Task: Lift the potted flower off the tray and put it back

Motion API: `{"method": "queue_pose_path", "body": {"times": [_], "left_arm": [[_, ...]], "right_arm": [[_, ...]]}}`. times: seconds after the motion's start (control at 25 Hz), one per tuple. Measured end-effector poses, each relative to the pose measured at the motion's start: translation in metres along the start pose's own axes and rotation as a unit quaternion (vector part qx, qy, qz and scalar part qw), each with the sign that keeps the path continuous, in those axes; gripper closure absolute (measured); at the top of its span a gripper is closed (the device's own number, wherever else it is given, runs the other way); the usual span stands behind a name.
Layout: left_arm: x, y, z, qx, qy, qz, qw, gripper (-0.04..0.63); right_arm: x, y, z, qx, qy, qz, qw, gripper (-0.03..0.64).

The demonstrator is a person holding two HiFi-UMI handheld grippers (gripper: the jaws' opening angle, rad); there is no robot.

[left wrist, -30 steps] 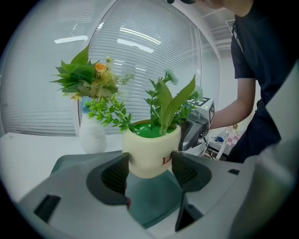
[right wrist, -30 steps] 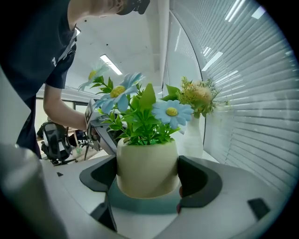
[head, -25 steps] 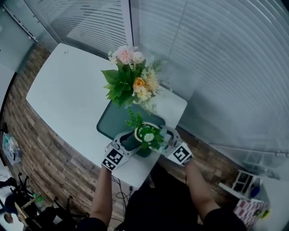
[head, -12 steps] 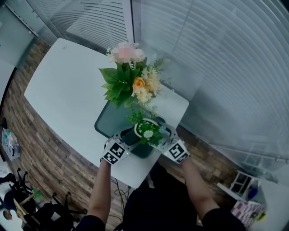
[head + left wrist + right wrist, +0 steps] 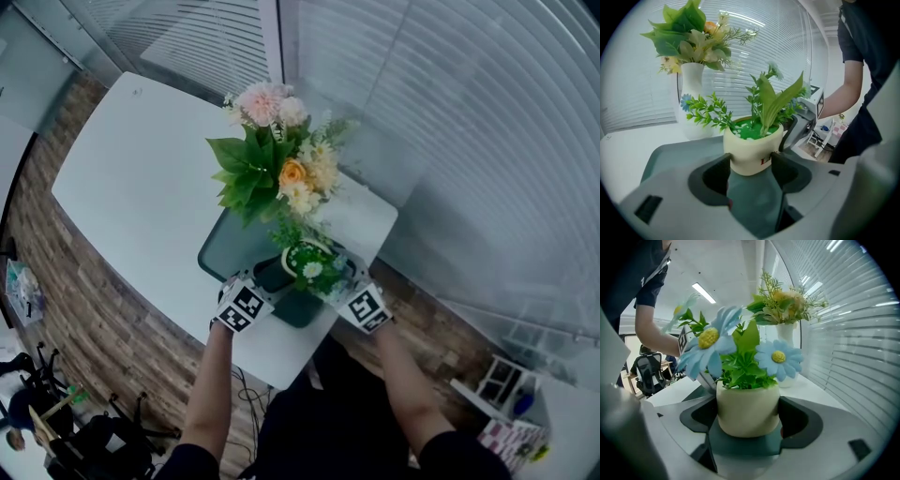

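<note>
As the potted flower [image 5: 312, 270] returns over the tray [image 5: 230, 248] from its near edge, the left gripper [image 5: 750, 161] and right gripper [image 5: 747, 411] both clench it. It looks nearly seated, so letting go seems next.

potted flower [image 5: 311, 270] 1 | tray [image 5: 225, 251] 1 | vase [image 5: 692, 77] 1 (with bouquet [image 5: 277, 173]) | left claw [image 5: 750, 161], right claw [image 5: 747, 416]: 2

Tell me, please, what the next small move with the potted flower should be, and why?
Probably ease the pot straight down a touch. The left gripper and right gripper are both shut on the upright pot over the tray, and I cannot tell whether its base touches it. The vase stands close behind, so stay vertical.
</note>
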State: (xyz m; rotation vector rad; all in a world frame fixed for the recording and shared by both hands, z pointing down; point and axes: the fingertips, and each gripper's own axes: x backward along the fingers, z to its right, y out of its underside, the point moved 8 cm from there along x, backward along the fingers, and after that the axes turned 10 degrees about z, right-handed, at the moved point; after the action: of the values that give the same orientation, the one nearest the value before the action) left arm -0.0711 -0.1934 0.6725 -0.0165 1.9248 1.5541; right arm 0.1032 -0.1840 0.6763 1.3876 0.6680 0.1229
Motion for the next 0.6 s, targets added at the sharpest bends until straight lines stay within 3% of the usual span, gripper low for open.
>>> {"method": "queue_pose_path", "body": {"times": [0.6], "left_arm": [[-0.0038, 0.0039, 0.0002, -0.004, -0.01, -0.005, 0.9999, 0.324]], "right_arm": [[-0.0038, 0.0085, 0.0013, 0.002, 0.006, -0.005, 1.0, 0.212]]}}
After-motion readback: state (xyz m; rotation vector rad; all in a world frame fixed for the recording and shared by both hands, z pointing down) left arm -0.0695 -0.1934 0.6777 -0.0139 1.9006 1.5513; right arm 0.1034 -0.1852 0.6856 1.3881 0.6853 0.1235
